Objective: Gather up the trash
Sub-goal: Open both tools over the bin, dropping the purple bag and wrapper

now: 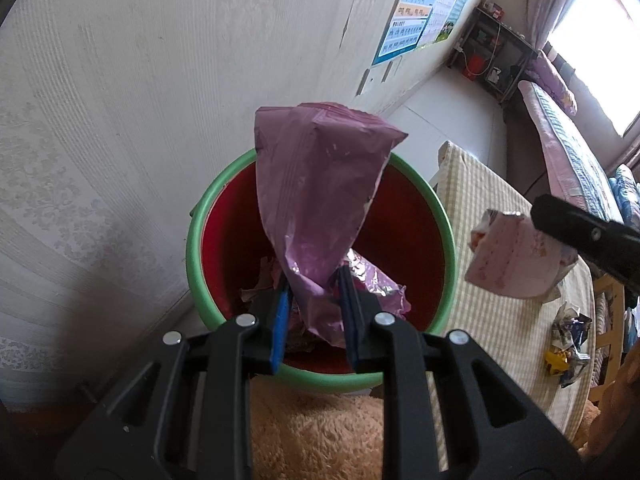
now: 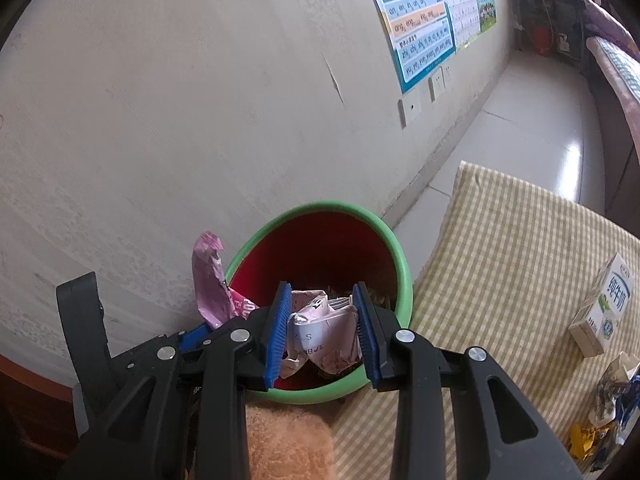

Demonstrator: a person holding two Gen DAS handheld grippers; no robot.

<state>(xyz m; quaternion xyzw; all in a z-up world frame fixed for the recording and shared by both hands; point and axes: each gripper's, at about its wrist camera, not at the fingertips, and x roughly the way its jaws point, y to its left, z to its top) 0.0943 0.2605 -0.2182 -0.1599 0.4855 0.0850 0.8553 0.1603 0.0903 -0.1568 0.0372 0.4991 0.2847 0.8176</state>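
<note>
A crinkled purple foil wrapper is clamped by the left gripper and a crumpled pink paper pack by the right gripper, both held at frame centre above the green-rimmed red bin; the dropping step is judged in hand, and opening is needed next.

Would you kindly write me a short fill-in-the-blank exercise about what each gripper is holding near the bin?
1. The left gripper holds a ____ wrapper above the bin.
2. The bin has a red inside and a ____ rim.
3. The right gripper is shut on a crumpled pale pink packet over the ____.
4. A milk carton stands on the ____ tablecloth.

Missing words: purple; green; bin; checked
</note>
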